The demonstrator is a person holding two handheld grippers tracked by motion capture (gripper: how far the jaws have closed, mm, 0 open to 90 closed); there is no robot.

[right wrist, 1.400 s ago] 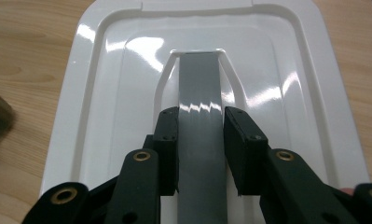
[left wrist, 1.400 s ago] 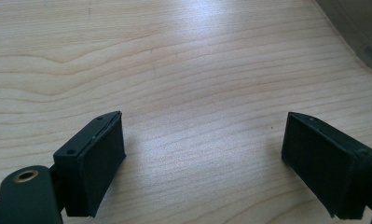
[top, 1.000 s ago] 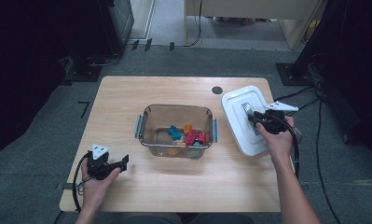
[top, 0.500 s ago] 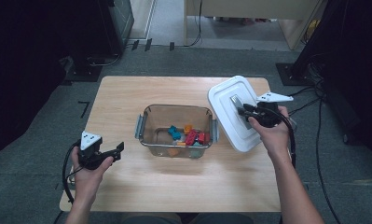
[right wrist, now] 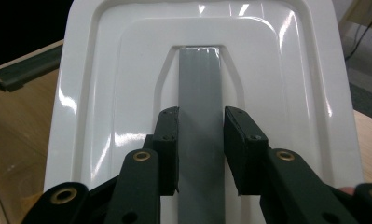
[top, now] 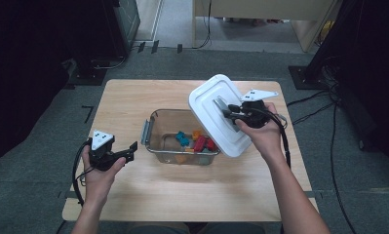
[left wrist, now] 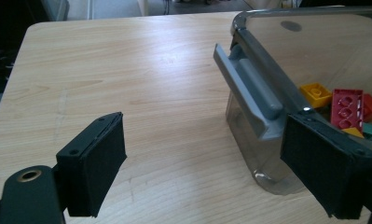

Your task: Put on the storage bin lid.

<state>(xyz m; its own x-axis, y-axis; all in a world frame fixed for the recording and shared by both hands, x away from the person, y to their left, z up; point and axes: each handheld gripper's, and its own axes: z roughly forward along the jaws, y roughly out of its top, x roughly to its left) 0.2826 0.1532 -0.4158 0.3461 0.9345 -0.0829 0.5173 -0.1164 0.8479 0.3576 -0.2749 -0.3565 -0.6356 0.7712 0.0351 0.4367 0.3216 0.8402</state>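
A clear plastic box (top: 155, 139) with grey side latches stands mid-table and holds several coloured bricks (top: 197, 142). My right gripper (top: 227, 113) is shut on the grey handle (right wrist: 200, 93) of the white lid (top: 211, 105), which hangs tilted in the air above the box's right end. The pads (right wrist: 167, 149) press both sides of that handle. My left gripper (top: 132, 147) hovers open just left of the box, nothing between its pads (left wrist: 95, 158). Ahead of it lie the box's grey latch (left wrist: 251, 95) and the bricks (left wrist: 347, 105).
The wooden table (top: 133, 102) has bare surface left of the box and along the front edge. A dark round spot (left wrist: 292, 26) marks the far tabletop. Cables (top: 309, 105) trail off the table's right side onto the grey floor.
My right gripper has lifted the white lid off the table at the right and carried it left, tilted, over the box. The left gripper has risen and moved a little toward the box.
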